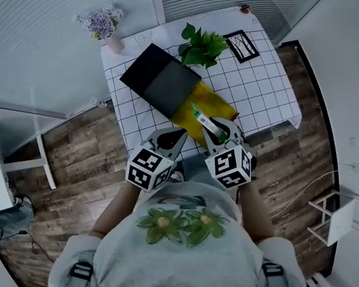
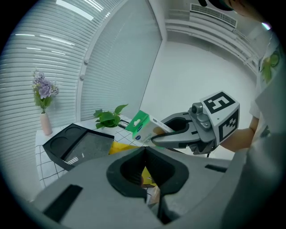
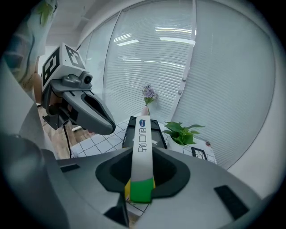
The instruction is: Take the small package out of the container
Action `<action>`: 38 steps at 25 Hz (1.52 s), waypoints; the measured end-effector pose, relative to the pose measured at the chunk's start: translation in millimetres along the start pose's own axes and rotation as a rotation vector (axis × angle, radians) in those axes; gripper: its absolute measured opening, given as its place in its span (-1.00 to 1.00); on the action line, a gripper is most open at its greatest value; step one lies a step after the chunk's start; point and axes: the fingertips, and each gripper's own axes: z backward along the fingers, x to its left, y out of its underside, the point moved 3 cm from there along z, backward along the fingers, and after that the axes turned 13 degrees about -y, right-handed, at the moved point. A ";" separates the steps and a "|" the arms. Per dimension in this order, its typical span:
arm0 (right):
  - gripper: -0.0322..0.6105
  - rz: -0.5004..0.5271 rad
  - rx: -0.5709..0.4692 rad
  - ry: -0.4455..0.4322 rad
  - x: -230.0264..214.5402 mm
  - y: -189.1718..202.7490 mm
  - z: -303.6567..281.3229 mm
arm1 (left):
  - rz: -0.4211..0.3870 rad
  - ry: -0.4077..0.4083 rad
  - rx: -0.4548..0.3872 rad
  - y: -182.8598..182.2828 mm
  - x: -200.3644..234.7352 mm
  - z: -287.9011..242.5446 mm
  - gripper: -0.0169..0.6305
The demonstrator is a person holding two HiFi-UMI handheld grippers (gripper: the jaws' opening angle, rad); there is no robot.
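- Head view: R gripper (image 1: 218, 133) is clamped on the small pkg (image 1: 204, 121), a white box w/ a green end. The box sticks out ahead of the jaws toward the table (image 1: 269, 86).
- Pkg is outside the black tray (image 1: 159, 79) and sits over the near end of a yellow item (image 1: 209, 104) that lies partly under the tray.
- L gripper (image 1: 179, 135) is just beside the R one, on its left, jaws drawn to a point w/ nothing in them.
- On the grid cloth behind: a green plant (image 1: 201, 47), a vase of purple flowers (image 1: 103, 26) and a small frame (image 1: 242, 46).
- L gripper view: own jaw tips meet, nothing btw them, and yellow shows through the cutout.
- Ahead, the R gripper (image 2: 154, 138) holds the pkg (image 2: 140, 125) tilted, green end up, in the air above the table. The tray (image 2: 76, 145) is to the left of it.
- R gripper view: pkg (image 3: 143, 147) stands on edge btw the two jaws, pads pressed on its sides, green end nearest the cam.
- L gripper (image 3: 105, 127) is at left w/ jaws together; the tray (image 3: 134, 132) and plant (image 3: 181, 132) are beyond.
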 end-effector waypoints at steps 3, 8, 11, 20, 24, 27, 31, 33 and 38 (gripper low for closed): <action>-0.63 -0.003 -0.023 0.019 10.6 -4.2 9.6 | -0.012 0.013 -0.016 0.3 -7.4 9.5 -0.93; -0.63 0.010 -0.057 0.061 26.6 -10.2 25.8 | -0.022 0.027 -0.038 2.4 -19.1 21.2 -0.93; -0.63 0.016 -0.067 0.080 36.1 -12.7 34.9 | -0.028 0.034 -0.047 5.7 -26.0 29.6 -0.93; -0.63 0.025 -0.084 0.123 61.9 -14.2 55.3 | -0.039 0.038 -0.061 20.1 -41.2 51.4 -0.93; -0.63 0.016 -0.095 0.135 71.6 -12.7 62.6 | -0.045 0.045 -0.060 26.3 -49.2 59.5 -0.93; -0.63 0.014 -0.101 0.140 79.0 -10.4 65.8 | -0.050 0.051 -0.060 31.4 -55.2 64.8 -0.93; -0.63 0.009 -0.106 0.141 86.7 -9.2 69.1 | -0.050 0.051 -0.056 35.8 -59.0 70.9 -0.93; -0.63 0.006 -0.108 0.138 89.9 -8.5 69.8 | -0.046 0.050 -0.053 37.9 -59.8 73.3 -0.93; -0.63 -0.001 -0.109 0.132 94.6 -7.2 69.1 | -0.029 0.050 -0.049 43.6 -60.3 75.7 -0.93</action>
